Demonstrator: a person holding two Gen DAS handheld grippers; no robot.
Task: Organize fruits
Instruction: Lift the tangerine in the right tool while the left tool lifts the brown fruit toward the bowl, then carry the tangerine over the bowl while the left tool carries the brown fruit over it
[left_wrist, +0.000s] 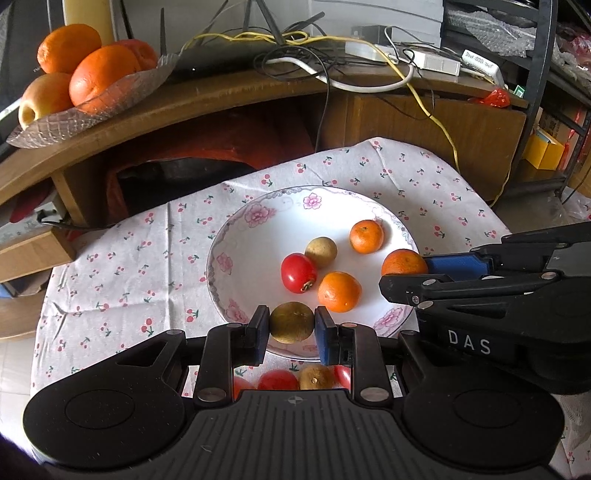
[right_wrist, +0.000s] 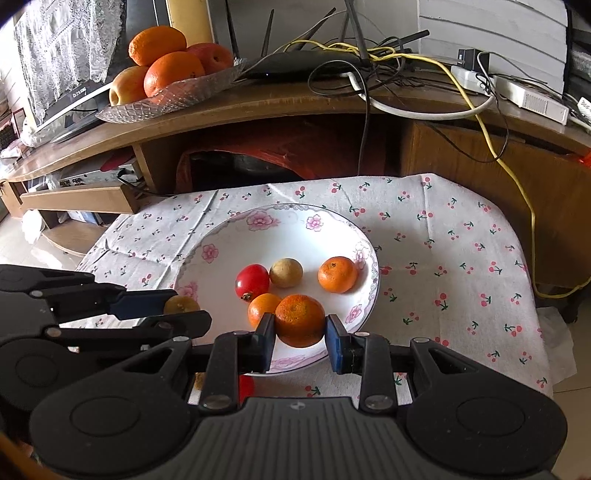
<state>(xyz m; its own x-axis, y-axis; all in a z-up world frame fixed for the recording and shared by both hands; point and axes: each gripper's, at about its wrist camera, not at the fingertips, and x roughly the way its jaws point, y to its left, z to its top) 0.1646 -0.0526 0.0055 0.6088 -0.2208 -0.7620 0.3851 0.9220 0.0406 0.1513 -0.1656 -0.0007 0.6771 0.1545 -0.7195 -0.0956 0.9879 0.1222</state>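
Four fruits lay loose in the flowered plate (left_wrist: 221, 266): a red tomato-like fruit (left_wrist: 298, 272), a small brownish fruit (left_wrist: 321, 252) touching it, and two mandarins, one near the front (left_wrist: 339, 291) and one by the far rim (left_wrist: 366, 236). A fifth piece, a greenish-brown fruit (left_wrist: 291, 322), was clamped between the fingers of the left gripper (left_wrist: 291, 326) above the plate's near rim. A sixth, a darker mandarin (right_wrist: 300, 320), was clamped between the fingers of the right gripper (right_wrist: 300, 332) over the plate's near right portion. Whether either held fruit touched the plate could not be told.

The plate stood on a worktop covered by a cherry-print cloth (right_wrist: 443, 258). Beneath the left gripper, a few more small fruits (left_wrist: 291, 380), red and brown, were glimpsed on the cloth in front of the plate.

The task was judged to be well advanced but unfinished: four pieces were placed, two were in hand for release, and those glimpsed on the cloth appeared still to be collected. On the wooden shelf behind, a glass dish (right_wrist: 173, 99) of large oranges and apples was seen, well apart from the work.
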